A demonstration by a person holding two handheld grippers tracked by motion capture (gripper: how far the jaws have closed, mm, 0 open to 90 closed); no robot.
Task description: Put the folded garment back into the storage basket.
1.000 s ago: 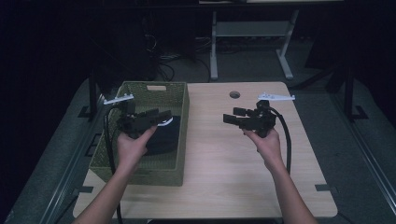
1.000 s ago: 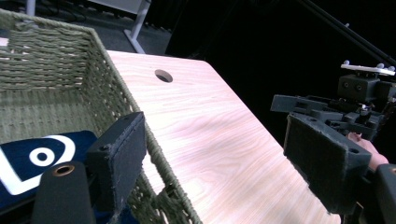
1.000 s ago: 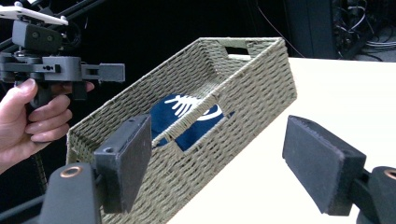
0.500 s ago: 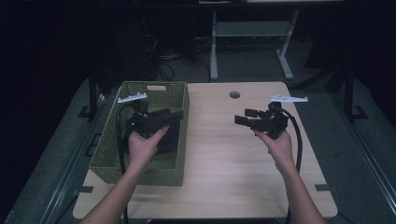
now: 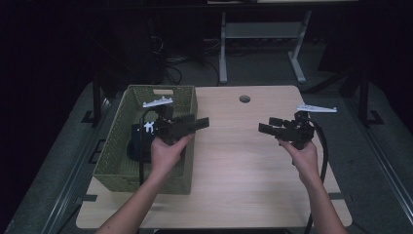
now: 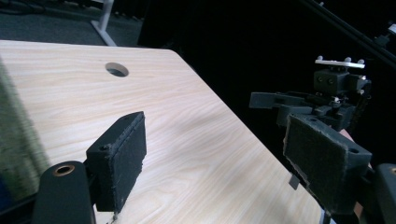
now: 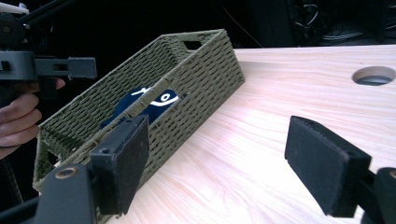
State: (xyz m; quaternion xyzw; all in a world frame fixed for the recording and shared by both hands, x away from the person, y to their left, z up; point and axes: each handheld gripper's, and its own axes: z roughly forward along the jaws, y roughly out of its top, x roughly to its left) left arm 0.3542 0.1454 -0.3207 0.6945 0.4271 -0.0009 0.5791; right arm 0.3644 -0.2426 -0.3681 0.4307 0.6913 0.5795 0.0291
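High view shows the left gripper [image 5: 197, 123] held above the right wall of the green woven basket [image 5: 114, 141] at the table's left side, its 2 jaws spread wide with nothing between them. A dark blue item with white markings [image 5: 141, 141] lies inside the basket. The right gripper [image 5: 265, 126] hovers over the bare wooden table [image 5: 234, 170], jaws likewise wide apart and empty

One woven basket [image 5: 122, 131] sits on the table [image 5: 234, 185]; inside it, seemingly one dark blue cloth [image 7: 156, 103]; two grippers.
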